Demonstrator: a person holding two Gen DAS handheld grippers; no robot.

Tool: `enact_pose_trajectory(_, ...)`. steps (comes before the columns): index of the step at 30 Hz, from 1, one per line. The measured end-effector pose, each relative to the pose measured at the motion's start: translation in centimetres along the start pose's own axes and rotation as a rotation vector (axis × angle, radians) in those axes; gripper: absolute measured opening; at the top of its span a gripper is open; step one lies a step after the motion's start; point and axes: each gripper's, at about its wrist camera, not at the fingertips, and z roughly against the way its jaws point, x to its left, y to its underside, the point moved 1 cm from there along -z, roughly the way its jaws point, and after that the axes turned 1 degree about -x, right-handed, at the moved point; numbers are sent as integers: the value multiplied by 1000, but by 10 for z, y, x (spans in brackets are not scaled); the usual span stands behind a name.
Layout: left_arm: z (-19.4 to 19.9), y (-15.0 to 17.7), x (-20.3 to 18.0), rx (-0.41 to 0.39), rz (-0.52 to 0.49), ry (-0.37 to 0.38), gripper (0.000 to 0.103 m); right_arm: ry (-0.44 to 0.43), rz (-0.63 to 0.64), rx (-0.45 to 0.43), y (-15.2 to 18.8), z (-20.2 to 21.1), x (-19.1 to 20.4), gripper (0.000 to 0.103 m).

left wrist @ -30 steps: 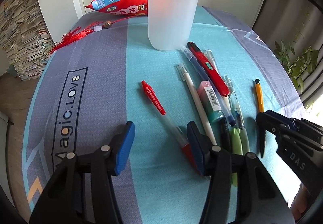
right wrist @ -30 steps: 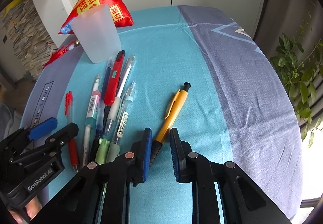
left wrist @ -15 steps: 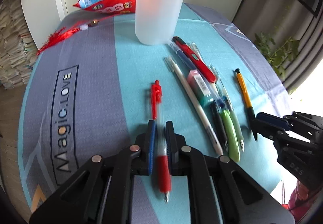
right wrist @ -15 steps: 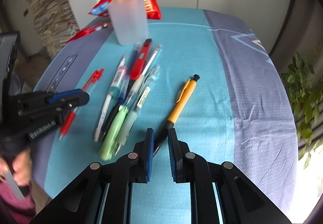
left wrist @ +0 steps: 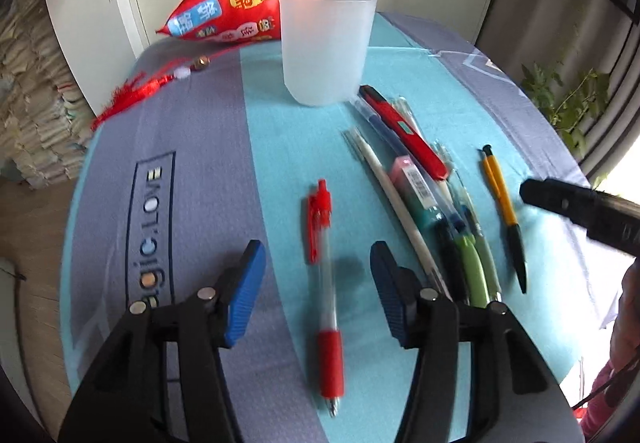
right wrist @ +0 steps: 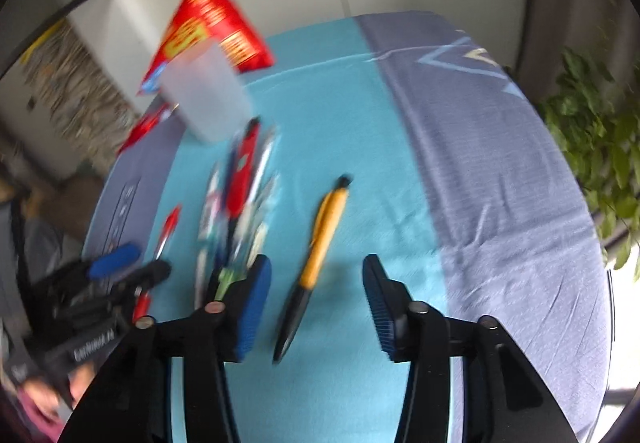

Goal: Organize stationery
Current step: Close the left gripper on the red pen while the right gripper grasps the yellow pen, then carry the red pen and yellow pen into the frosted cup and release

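Left wrist view: I'm seeing my left hand-held gripper [left wrist: 316, 279] having just opened around the red pen [left wrist: 326, 283]; right hand-held gripper [right wrist: 316, 303] likewise releasing the orange pencil [right wrist: 316, 259], both still uncupped.

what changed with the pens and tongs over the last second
The left tongs closed on the red pen, turned it to point at the cup, then opened again. The right tongs have just opened off the orange pencil. Cup and pen pile stayed put.
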Motion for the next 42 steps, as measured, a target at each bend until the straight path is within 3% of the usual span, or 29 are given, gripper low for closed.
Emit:
enact_pose_trajectory(6, -13, -15, -2, 11, -20, -12, 51, 58, -13, 18, -26, -19, 10, 49)
enact_pose_trajectory(10, -24, -19, -4, 30, -32, -5, 37, 109, 8, 66, -33, -36, 18, 49)
enact_pose_trajectory(12, -25, -21, -5, 18, -38, -7, 34, 118, 13, 94, -34, -44, 21, 40)
enact_pose_trajectory(13, -25, -22, -5, 18, -40, 1, 25, 117, 16, 112, -34, -49, 22, 35)
enact_pose_trajectory(14, -25, -21, -6, 19, -46, 7, 13, 132, 26, 96, -35, -49, 24, 22)
enact_pose_trajectory(15, -24, -21, -7, 21, -51, 10, 12, 138, 36, 95, -35, -50, 25, 15)
enact_pose_trajectory(20, -9, -19, 0, 12, -18, 61, 11, 32, 16, 84, -33, -34, 29, 15)
enact_pose_trajectory(32, 88, -16, 12, -207, 2, 66, 11, -6, 138, -128, -17, 62, 70, 15)
enact_pose_trajectory(42, 116, -28, 10, -276, -18, 43, 11, -2, 174, -223, -23, 95, 88, 15)
